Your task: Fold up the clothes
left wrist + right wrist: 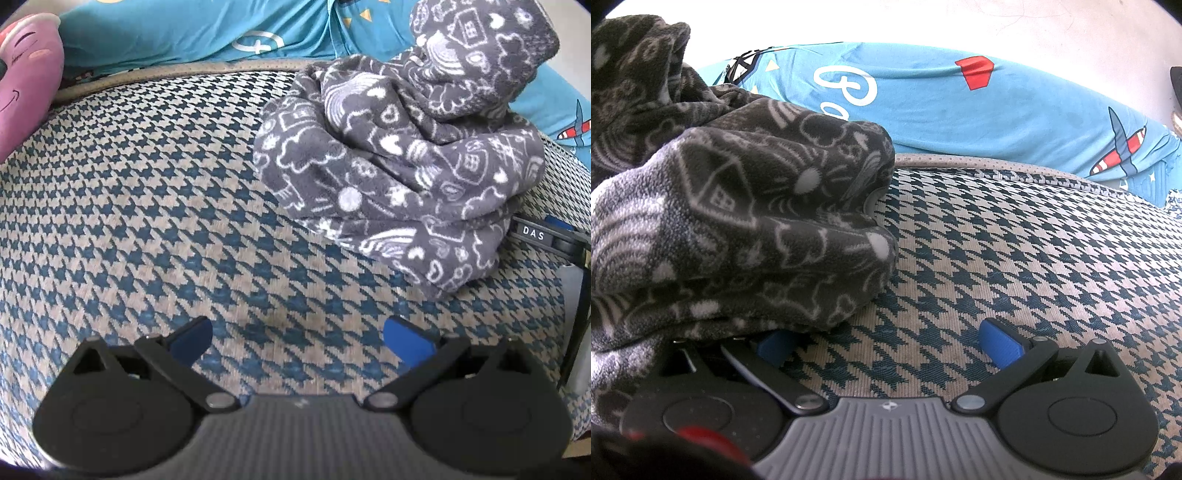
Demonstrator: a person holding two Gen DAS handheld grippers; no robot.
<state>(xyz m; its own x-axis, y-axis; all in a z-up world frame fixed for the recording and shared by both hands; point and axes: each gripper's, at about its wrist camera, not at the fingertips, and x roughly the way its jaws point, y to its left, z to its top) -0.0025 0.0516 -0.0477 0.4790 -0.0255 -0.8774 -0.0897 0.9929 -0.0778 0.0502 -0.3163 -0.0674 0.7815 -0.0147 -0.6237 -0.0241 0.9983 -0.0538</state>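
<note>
A grey fleece garment [402,173] with white doodle prints lies bunched on the houndstooth cushion [147,206], at the upper right of the left wrist view. My left gripper [297,341] is open over bare cushion, well short of the fleece. In the right wrist view the same fleece [738,221] fills the left half and drapes over the gripper's left side. My right gripper [888,345] is open, its left blue fingertip [775,347] just under the fleece's edge and its right one over the cushion [1015,258]. Nothing is between its fingers.
A blue printed sheet or pillow [207,33] runs along the cushion's far edge, also seen as blue printed fabric [960,103]. A pink plush with a face [26,85] sits at the far left. The other gripper's body [554,243] shows right of the fleece.
</note>
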